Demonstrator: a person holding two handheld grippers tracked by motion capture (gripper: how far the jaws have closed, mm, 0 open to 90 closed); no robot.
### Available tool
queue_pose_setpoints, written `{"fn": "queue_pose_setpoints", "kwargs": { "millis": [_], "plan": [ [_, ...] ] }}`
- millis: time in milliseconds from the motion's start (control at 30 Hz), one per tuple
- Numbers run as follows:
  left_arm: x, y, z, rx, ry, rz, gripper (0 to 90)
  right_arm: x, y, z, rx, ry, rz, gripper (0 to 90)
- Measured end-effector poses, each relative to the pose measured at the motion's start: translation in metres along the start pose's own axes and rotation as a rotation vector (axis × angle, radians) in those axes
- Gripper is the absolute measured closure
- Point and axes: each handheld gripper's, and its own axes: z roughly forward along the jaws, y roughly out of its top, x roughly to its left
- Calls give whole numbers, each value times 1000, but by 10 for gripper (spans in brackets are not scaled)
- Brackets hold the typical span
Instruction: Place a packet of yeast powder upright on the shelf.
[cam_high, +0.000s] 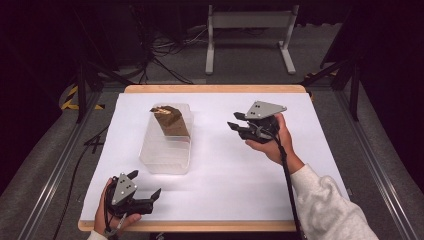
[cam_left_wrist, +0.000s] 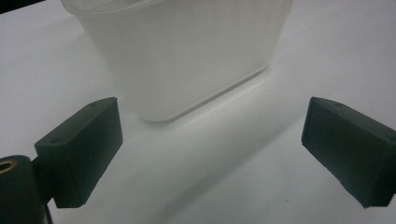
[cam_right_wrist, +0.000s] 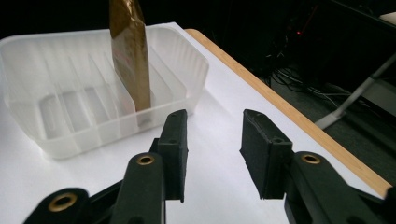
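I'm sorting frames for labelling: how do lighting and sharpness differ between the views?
High view: bright white table, dark surroundings, fairly sharp. Left gripper view: the container is washed out and soft, with a dim shadow below it. Right gripper view: the brown packet is readable and the background is dark.

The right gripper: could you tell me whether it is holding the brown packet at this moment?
No: the right gripper has open, empty jaws above the table, while the brown packet stands upright apart in the clear divided bin.

Brown-gold packet (cam_high: 170, 121), translucent white tray (cam_high: 165, 162), black tongs (cam_high: 239, 121).
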Motion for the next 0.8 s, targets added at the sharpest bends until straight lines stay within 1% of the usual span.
{"fn": "queue_pose_setpoints", "kwargs": {
  "millis": [67,167,233,300,367,433,500,567,667,800],
  "plan": [
    [0,0,0,-1,1,2,61,0,-4,-6,11,-14,-16,600],
    [0,0,1,-1,1,4,61,0,-10,-14,26,-25,-24,569],
    [0,0,1,-1,0,4,61,0,-14,-19,33,-40,-42,567],
    [0,0,1,3,-2,1,61,0,-18,-24,35,-40,-41,556],
    [0,1,1,4,-2,0,61,0,-22,-30,41,-46,-48,510],
    [0,1,1,4,-1,0,61,1,-27,-35,46,-60,-52,485],
    [0,1,1,4,0,3,61,2,-33,-39,50,-77,-66,456],
    [0,1,2,3,2,5,61,3,-40,-45,52,-83,-68,422],
    [-1,1,2,7,0,5,61,5,-48,-51,62,-109,-81,378],
    [-1,1,3,7,-1,4,61,6,-60,-59,61,-142,-84,309]
  ]
}}
